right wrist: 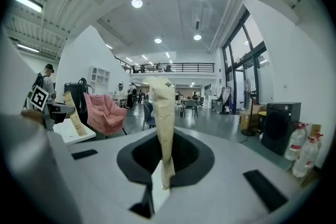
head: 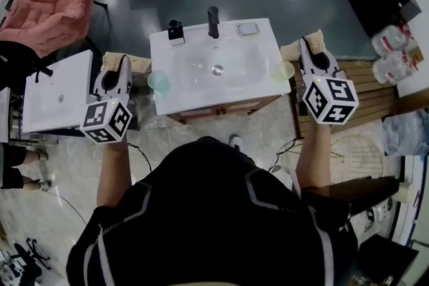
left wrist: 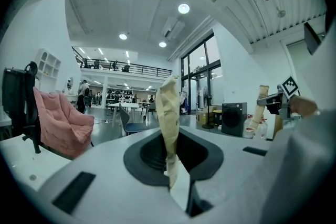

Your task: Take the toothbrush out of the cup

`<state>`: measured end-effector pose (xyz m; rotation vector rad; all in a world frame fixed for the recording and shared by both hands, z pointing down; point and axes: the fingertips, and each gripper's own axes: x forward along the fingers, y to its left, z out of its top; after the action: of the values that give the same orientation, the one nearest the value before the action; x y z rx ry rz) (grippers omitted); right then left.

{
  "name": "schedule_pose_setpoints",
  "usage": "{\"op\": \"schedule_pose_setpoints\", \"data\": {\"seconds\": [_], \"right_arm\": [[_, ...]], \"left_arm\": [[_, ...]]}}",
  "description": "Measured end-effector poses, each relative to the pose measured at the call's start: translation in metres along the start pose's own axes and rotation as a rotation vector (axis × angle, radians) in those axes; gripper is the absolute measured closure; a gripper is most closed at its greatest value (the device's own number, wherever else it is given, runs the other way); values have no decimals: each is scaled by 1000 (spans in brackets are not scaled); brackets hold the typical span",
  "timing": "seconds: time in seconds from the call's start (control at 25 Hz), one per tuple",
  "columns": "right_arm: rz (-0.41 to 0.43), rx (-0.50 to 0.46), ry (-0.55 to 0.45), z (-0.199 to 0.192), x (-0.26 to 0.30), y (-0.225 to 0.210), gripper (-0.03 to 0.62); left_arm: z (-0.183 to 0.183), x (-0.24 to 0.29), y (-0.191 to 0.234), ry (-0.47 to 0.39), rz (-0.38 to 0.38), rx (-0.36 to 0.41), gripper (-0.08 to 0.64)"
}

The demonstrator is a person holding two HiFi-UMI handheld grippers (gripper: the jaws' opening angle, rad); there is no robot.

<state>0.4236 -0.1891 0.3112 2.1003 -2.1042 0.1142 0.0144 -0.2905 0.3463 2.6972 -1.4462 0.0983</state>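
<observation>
The left tongs (head: pixel 123 60) and right tongs (head: pixel 314 43) are held clenched and empty. A pale green translucent cup (head: pixel 159 80) is seen just beside the left tongs, at the white basin table's (head: pixel 201 96) edge.

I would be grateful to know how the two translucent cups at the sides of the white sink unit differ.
The left cup looks pale blue-green, the right cup pale yellow-green. The left cup sits at the sink unit's left edge, the right cup at its right edge. Both are small, translucent and open side up; no toothbrush can be made out in either.
</observation>
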Motion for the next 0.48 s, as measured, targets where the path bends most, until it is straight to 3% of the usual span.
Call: {"op": "schedule_pose_setpoints", "data": {"seconds": [0.48], "right_arm": [[0,-20,6,-3,-5,-1,577]], "left_arm": [[3,-1,-7,-9,4,-9,531]]}}
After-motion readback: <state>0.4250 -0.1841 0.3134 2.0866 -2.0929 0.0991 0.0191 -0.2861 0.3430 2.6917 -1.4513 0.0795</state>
